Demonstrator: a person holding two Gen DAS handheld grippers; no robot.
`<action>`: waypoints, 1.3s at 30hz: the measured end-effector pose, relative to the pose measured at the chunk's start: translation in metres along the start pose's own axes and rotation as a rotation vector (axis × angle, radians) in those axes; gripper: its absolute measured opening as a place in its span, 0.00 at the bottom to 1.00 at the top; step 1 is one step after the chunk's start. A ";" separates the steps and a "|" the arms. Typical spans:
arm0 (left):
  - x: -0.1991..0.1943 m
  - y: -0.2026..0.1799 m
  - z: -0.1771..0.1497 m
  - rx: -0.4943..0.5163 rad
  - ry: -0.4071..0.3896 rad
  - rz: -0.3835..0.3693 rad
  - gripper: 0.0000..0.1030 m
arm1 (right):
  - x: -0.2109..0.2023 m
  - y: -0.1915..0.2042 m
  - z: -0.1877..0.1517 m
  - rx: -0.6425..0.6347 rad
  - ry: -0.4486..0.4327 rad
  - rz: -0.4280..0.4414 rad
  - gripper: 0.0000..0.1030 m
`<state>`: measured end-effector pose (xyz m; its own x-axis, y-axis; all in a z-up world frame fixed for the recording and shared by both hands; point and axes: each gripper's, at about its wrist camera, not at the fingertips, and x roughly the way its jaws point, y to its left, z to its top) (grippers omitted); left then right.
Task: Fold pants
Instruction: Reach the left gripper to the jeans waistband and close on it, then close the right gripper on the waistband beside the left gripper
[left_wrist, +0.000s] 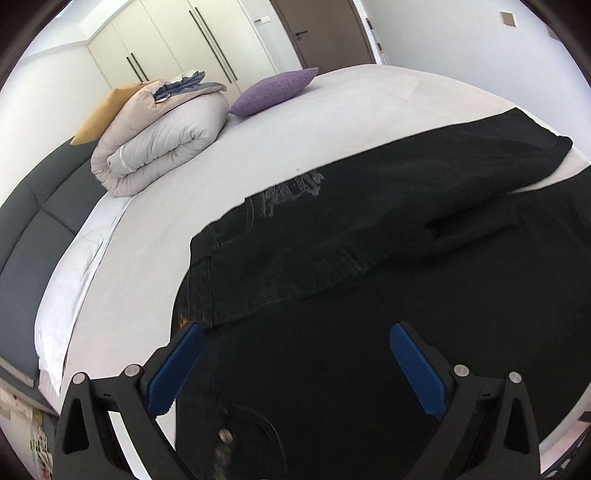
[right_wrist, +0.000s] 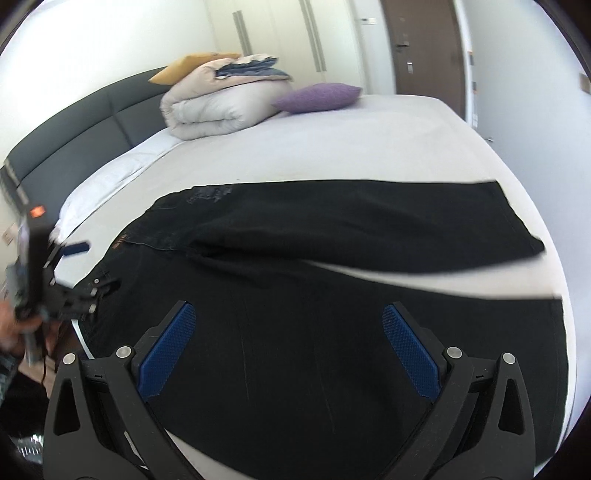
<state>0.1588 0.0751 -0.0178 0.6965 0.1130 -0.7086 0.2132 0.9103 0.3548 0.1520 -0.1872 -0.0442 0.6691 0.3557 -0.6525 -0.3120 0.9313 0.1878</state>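
Black pants (right_wrist: 332, 236) lie spread across the near part of the bed (right_wrist: 369, 140), waistband toward the headboard side, the two legs running to the foot edge with a wedge of sheet showing between them. The left gripper (left_wrist: 295, 354) hangs over the waistband at the near edge, blue pads (left_wrist: 177, 369) wide apart and holding nothing; in the right wrist view it (right_wrist: 79, 269) appears at the frame's left, smeared by motion. The right gripper (right_wrist: 288, 332) hovers over the nearer leg, its jaws likewise wide and empty.

At the headboard end sit a rolled duvet (left_wrist: 162, 140), a purple cushion (left_wrist: 273, 90) just beside it, and a mustard pillow (left_wrist: 98, 118) behind (partly hidden by the roll). A dark padded headboard (left_wrist: 33, 218), wardrobe doors (left_wrist: 173, 40) and a brown door (left_wrist: 325, 33) stand beyond. A pale print (left_wrist: 291, 190) on the pants is too faint to read.
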 end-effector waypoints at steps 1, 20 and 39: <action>0.008 0.013 0.009 0.018 -0.025 -0.009 1.00 | 0.004 -0.003 0.008 -0.017 0.012 0.016 1.00; 0.230 0.085 0.127 0.334 0.324 -0.328 0.71 | 0.111 -0.056 0.061 -0.209 0.201 0.200 0.79; 0.130 0.054 0.075 0.241 0.140 -0.259 0.06 | 0.210 0.035 0.175 -0.463 0.175 0.206 0.67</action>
<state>0.3120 0.1091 -0.0453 0.5019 -0.0398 -0.8640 0.5362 0.7981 0.2748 0.3997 -0.0661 -0.0467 0.4520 0.4725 -0.7566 -0.7164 0.6976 0.0077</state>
